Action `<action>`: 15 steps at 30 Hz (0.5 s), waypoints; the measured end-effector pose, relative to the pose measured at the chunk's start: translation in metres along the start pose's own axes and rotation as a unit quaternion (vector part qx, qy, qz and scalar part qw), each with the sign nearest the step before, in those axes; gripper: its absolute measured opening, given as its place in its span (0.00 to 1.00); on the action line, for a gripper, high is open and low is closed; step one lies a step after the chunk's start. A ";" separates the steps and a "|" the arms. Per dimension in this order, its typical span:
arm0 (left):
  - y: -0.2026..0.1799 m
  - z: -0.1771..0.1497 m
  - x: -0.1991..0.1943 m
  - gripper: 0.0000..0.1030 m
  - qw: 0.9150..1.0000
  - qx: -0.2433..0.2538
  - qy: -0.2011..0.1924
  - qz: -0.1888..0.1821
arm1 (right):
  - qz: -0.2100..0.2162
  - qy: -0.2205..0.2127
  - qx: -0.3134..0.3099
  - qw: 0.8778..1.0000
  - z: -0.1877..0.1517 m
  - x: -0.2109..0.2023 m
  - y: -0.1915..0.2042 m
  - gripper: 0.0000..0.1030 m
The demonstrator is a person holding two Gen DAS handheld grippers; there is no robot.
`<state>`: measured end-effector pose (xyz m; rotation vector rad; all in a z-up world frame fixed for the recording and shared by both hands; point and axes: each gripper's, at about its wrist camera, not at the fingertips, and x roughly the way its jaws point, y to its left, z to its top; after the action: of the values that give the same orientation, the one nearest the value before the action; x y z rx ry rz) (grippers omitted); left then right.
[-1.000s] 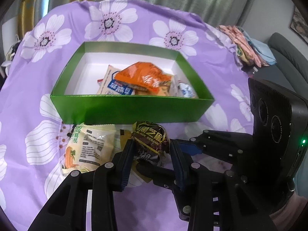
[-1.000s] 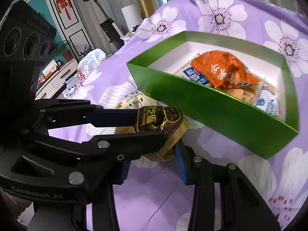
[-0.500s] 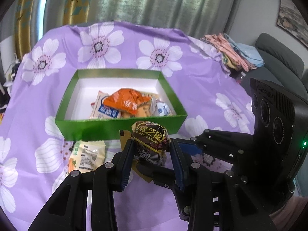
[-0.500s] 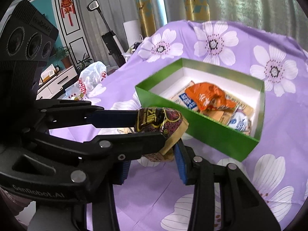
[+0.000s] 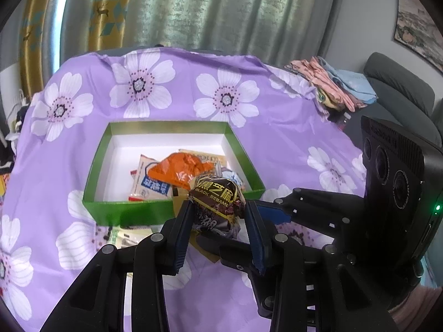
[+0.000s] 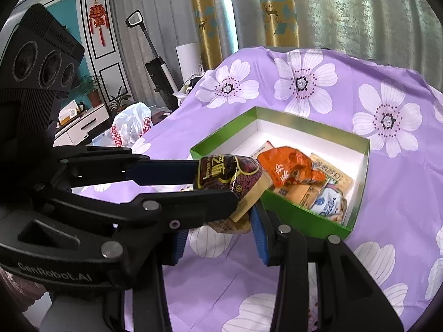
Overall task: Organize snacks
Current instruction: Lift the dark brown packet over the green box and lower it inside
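We held the left hand-held gripper (image 5: 218, 218) clenched on the black sesame packet (image 5: 217, 199), its blue pads pressing the dark wrapper from both sides. In the right wrist view the right hand-held gripper (image 6: 218, 218) was closed on a tan packet (image 6: 249, 199) that lay directly beneath and against the sesame packet, so the two tools met crosswise at one small bundle, raised clear of the purple floral cloth (image 5: 277, 144).

The green box (image 5: 124, 210) lay ahead of and below both sets of fingers. Seen from the left tool, its near wall ran across the line of the fingers, with the long axis of the box left to right; seen from the right tool, the box sat ahead and to the right, one corner nearest. Inside it lay an orange packet (image 5: 180, 170) on several pale ones, crowded toward the right end; the left part of the white floor was bare.

We judged the bundle to be just short of the near wall, so the coming move called for a forward carry over that wall. Both tools stood about equally near.

Another pale packet (image 5: 126, 239) rested on the cloth below the left fingers.
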<state>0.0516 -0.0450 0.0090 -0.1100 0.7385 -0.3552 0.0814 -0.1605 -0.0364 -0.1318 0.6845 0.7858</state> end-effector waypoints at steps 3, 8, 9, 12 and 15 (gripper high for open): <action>0.004 0.005 0.003 0.37 1.000 -0.003 -0.001 -0.002 | -0.002 -0.003 -0.001 1.000 0.005 0.004 -0.003 0.40; 0.015 0.017 0.010 0.37 1.000 -0.013 -0.004 -0.005 | -0.004 -0.008 -0.001 1.000 0.014 0.012 -0.009 0.40; 0.017 0.019 0.011 0.37 1.000 -0.014 -0.005 -0.004 | -0.003 -0.009 0.000 1.000 0.017 0.014 -0.010 0.40; 0.026 0.029 0.016 0.37 1.000 -0.019 -0.009 -0.005 | -0.004 -0.011 -0.002 1.000 0.026 0.022 -0.014 0.40; 0.038 0.042 0.018 0.37 0.999 -0.032 -0.014 -0.010 | -0.005 -0.015 -0.007 1.000 0.038 0.029 -0.017 0.40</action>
<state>0.1027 -0.0168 0.0196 -0.1830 0.7207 -0.3488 0.1275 -0.1412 -0.0273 -0.1354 0.6503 0.7803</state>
